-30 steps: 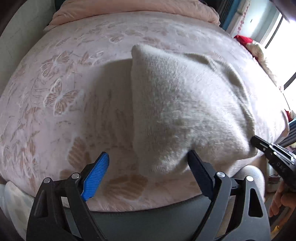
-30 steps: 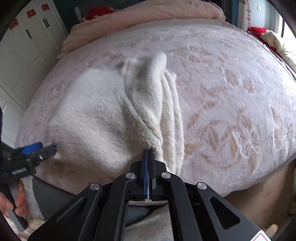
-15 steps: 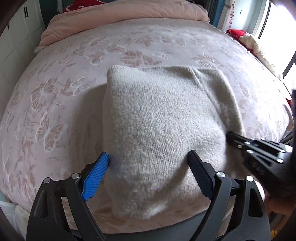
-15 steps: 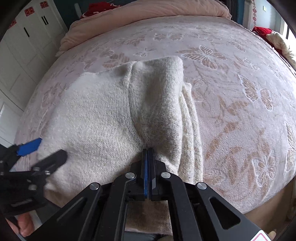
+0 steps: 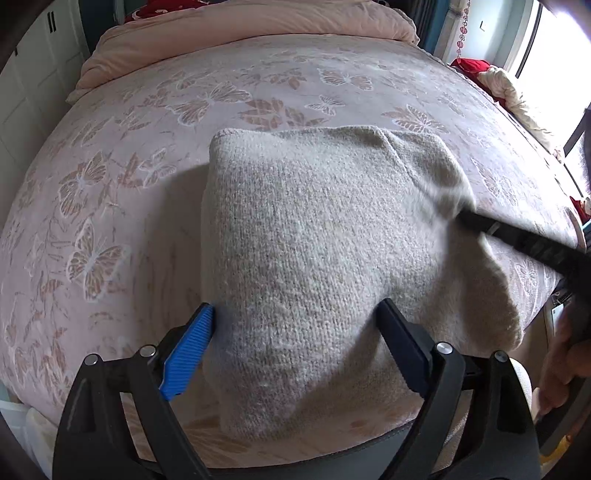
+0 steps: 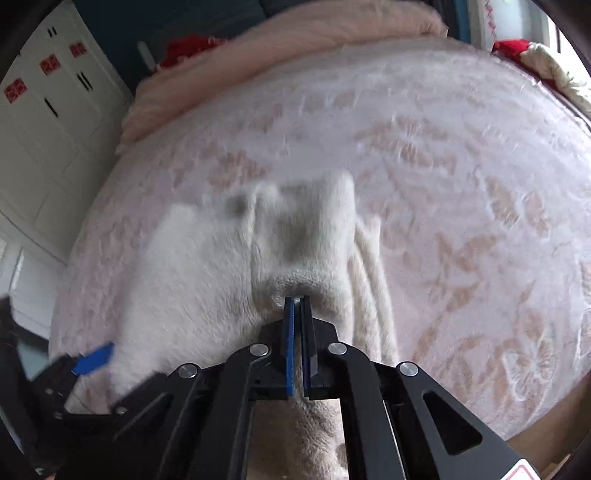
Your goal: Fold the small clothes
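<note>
Left wrist: butterfly bedspread (image 5: 155,192), white cabinets (image 5: 33,85); left hand-held gripper (image 5: 295,328) spread, right (image 6: 297,301) pinching sweater (image 5: 332,251).

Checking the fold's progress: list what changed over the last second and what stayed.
The right gripper, shut on the cream sweater, has carried its pinched flap up and inward over the garment. The left gripper shifted from beside the sweater's near edge to straddle it, jaws open, gripping nothing. The butterfly bedspread and the sweater's far corner stayed put.

The folded sweater (image 5: 325,251) lies on the bedspread (image 5: 147,147), the rolled quilt (image 5: 236,33) behind it.
</note>
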Motion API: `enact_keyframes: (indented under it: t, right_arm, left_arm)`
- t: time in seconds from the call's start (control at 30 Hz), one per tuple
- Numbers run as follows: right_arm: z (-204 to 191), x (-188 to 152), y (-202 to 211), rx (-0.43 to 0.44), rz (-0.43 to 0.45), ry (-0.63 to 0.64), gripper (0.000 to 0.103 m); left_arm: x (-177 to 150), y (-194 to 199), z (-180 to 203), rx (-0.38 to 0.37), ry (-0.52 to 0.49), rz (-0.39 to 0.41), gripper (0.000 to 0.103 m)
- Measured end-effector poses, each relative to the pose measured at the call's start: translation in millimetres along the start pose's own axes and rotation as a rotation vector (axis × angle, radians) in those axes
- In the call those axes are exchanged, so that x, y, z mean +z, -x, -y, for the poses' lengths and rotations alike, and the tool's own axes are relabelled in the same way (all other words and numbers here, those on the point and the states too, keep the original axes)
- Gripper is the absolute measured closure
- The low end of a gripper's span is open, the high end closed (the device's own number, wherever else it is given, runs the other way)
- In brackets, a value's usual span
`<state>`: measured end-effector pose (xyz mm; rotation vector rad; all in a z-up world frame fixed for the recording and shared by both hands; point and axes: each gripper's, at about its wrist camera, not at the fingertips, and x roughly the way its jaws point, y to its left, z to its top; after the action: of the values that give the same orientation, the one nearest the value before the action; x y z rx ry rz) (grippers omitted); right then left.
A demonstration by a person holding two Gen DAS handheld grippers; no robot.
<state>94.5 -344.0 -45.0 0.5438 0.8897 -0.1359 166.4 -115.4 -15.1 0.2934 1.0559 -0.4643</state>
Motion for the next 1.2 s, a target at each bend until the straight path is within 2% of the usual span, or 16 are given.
enact_keyframes:
  t: [0.07,0.2,0.3,0.33,0.4,0.47,0.57,0.7,0.77,0.83,0.87,0.9,0.97,1.0,1.07,1.2]
  right_arm:
    - [9,4,13,-0.013,0.042,-0.025,0.1]
    - [40,-12,-33,-0.044,-0.1,-0.056,0.1]
    - [38,-7,-13,0.005,-0.053,-0.081,0.095]
    - [35,-6,-4,0.013,-0.035,-0.085,0.091]
    - [30,-7,12,-0.021,-0.006,-0.063,0.062]
    - [28,-15,20,-0.029,-0.007,-0.035,0.041]
    - [37,-33,10,0.024,-0.07,-0.072,0.036]
    - [58,-58,-24,0.108,-0.16,-0.232,0.026]
    - [65,-65,-32,0.151,-0.148,-0.31,0.021]
    - [62,-63,-34,0.149,-0.143,-0.317,0.027]
    - [60,-61,-33,0.167,-0.147,-0.31,0.047]
    - [56,-59,-34,0.194,-0.156,-0.312,0.055]
    - [49,-53,-29,0.176,-0.159,-0.29,0.067]
    - [43,-49,-21,0.171,-0.144,-0.272,0.069]
    - [31,-41,2,0.19,-0.094,-0.257,0.072]
    - [-1,-23,52,0.224,0.001,-0.202,0.074]
  left_arm:
    - [-1,-1,-1,-0.002,-0.001,-0.001,0.016]
    - [-5,-8,1,0.005,-0.002,-0.009,0.011]
    - [-5,1,-2,-0.03,0.014,0.004,0.013]
    - [-4,5,-7,-0.061,0.036,0.01,0.012]
    - [-1,16,-26,-0.174,0.126,0.026,0.011]
    - [-1,17,-43,-0.224,0.19,0.025,0.008]
    - [-5,-4,-66,-0.272,0.272,-0.037,0.007]
    - [-16,-45,-78,-0.399,0.402,-0.131,0.005]
    - [-18,-55,-77,-0.419,0.433,-0.139,0.005]
    - [-16,-57,-75,-0.42,0.434,-0.128,0.005]
    - [-13,-57,-72,-0.425,0.427,-0.139,0.005]
    - [-11,-57,-72,-0.445,0.426,-0.148,0.019]
    - [-5,-48,-70,-0.451,0.406,-0.159,0.034]
    - [-2,-42,-69,-0.458,0.394,-0.153,0.046]
    - [2,-23,-72,-0.484,0.381,-0.128,0.052]
    - [14,23,-80,-0.512,0.356,-0.062,0.054]
